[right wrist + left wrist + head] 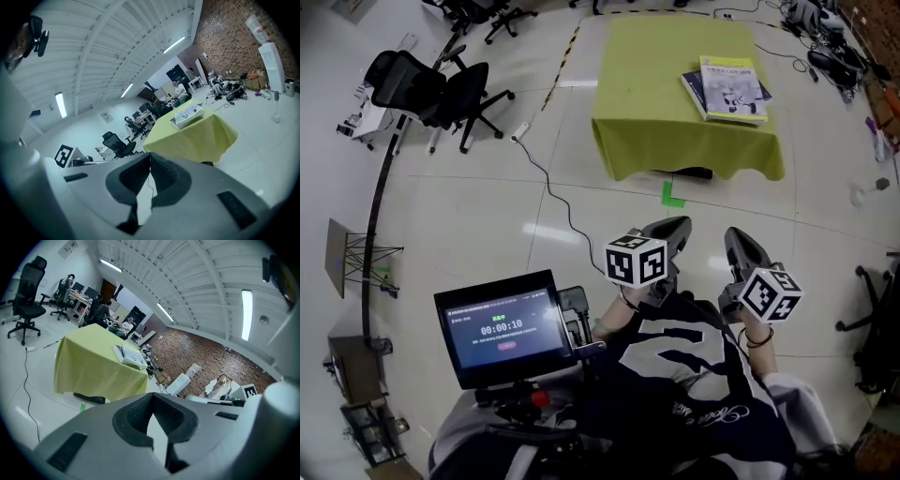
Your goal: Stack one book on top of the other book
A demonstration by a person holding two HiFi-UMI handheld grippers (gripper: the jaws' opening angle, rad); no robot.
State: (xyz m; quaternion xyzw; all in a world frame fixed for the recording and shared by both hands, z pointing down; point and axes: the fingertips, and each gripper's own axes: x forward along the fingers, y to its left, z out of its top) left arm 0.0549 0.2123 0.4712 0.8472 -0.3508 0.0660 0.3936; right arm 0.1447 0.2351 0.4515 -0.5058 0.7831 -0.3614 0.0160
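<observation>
Two books lie on the far right part of a table with a yellow-green cloth (pixel 675 84): a yellow-covered book (pixel 731 86) rests on top of a dark blue book (pixel 696 92). The stacked books (pixel 129 356) show far off in the left gripper view and again as the same stack of books (pixel 187 114) in the right gripper view. My left gripper (pixel 677 228) and right gripper (pixel 739 246) are held close to the person's body, well short of the table, both shut and empty. Left gripper (pixel 153 399) tips meet; right gripper (pixel 150 158) tips meet too.
A monitor on a stand (pixel 502 326) sits at my lower left. Black office chairs (pixel 441 89) stand at the left. A cable (pixel 553 192) trails across the white floor, and a green tape mark (pixel 672 195) lies before the table. Clutter lines the right wall (pixel 862 66).
</observation>
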